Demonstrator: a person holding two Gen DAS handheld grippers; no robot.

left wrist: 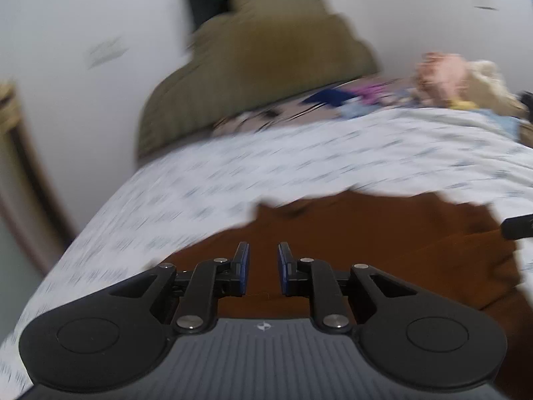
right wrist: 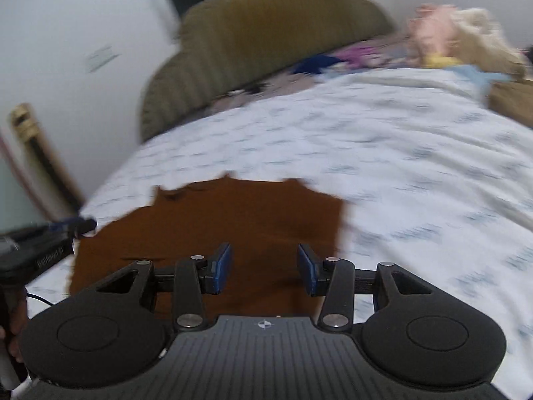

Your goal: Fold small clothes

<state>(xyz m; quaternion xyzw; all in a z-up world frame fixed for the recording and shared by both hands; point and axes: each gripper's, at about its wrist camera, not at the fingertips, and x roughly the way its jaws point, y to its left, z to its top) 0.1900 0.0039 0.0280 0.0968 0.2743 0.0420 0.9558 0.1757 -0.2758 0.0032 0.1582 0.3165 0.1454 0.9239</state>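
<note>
both views are blurring, but here is the scene. on the far left a gold-framed object (right wrist: 30, 140) is leaning by the white wall (left wrist: 66, 16). next, an olive ribbed headboard cushion (left wrist: 253, 63) is standing at the head of the bed, and a white sheet with a small blue print (left wrist: 299, 153) is covering the mattress.

the left tongs (left wrist: 263, 268) are hovering low over a rust-brown garment (left wrist: 383, 230), their blue pads (left wrist: 242, 266) sitting a narrow gap apart with nothing between them. in the right wrist view the left tongs (right wrist: 50, 250) are showing at the left edge, reaching toward the garment's left border; whether they are touching it is not clear.

that rust-brown garment (right wrist: 240, 223) is lying flat on the sheet near the front edge of the bed, its far edge looking ragged in the blur.

the right tongs (right wrist: 265, 268) are hanging over the near part of the garment, spread wide, blue pads (right wrist: 223, 266) well apart and gripping nothing.

further right, at the head of the bed, a heap of mixed clothes (right wrist: 443, 36) in pink, cream, purple and light blue is piling up beside the cushion.
</note>
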